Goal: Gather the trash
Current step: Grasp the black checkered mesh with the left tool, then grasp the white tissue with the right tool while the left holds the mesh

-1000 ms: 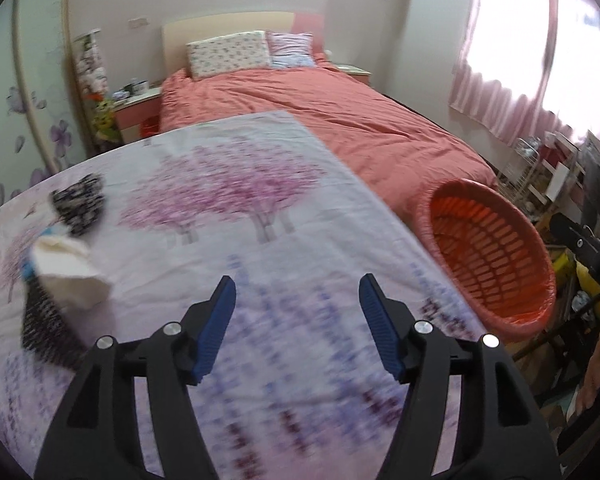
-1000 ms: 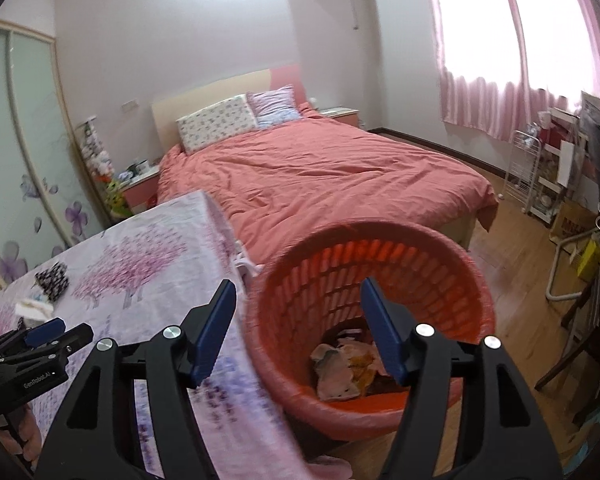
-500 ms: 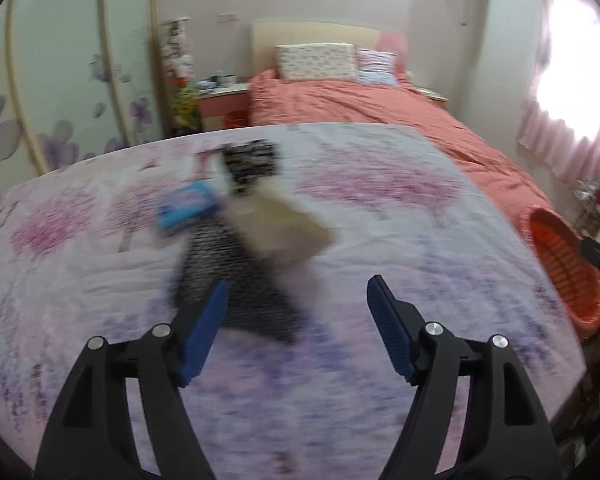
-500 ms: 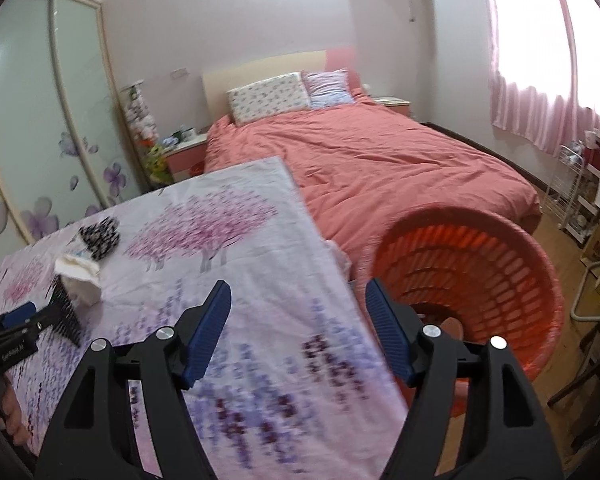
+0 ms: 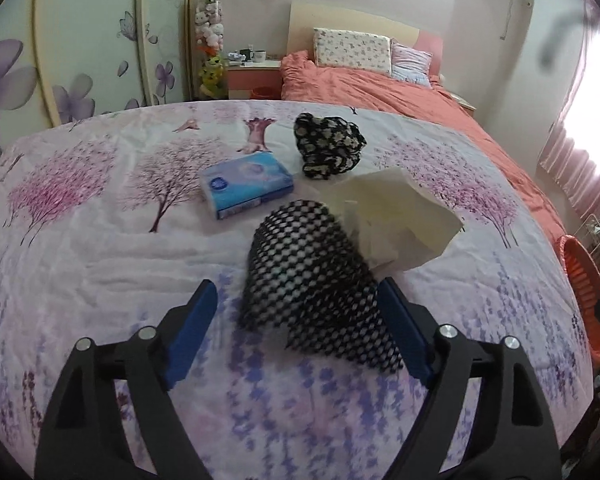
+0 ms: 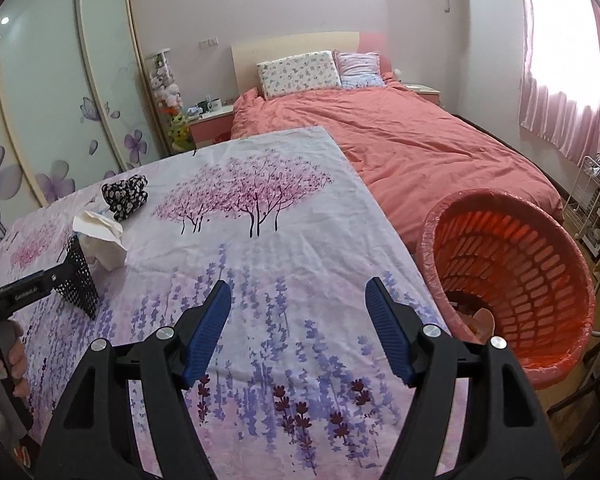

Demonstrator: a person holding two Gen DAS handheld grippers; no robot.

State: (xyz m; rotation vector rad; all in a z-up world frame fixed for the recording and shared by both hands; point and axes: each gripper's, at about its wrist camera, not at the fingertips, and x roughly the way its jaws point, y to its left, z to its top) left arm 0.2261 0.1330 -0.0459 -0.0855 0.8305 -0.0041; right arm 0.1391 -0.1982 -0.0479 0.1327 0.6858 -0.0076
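Both our tongs, left (image 5: pixel 296 312) and right (image 6: pixel 298 308), gape empty; mesh (image 5: pixel 312 280) and tissue (image 5: pixel 396 220) lie on the counter (image 5: pixel 100 240), and the floppy mesh could slip when pinched.

mesh piece (image 5: pixel 316 276) on table (image 5: pixel 80 248), tissue (image 5: pixel 396 216) touching behind; tissue pack (image 5: pixel 246 186) left; basket (image 6: pixel 512 276) right of table

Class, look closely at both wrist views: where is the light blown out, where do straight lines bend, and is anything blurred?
Left wrist view: the window at the right edge is overexposed; the floral sheet bulges like a dome from fisheye distortion; a dark smudge sits top right. Right wrist view: the curtained window glares white; the wardrobe doors curve; the sheet pattern near the right gripper looks soft.
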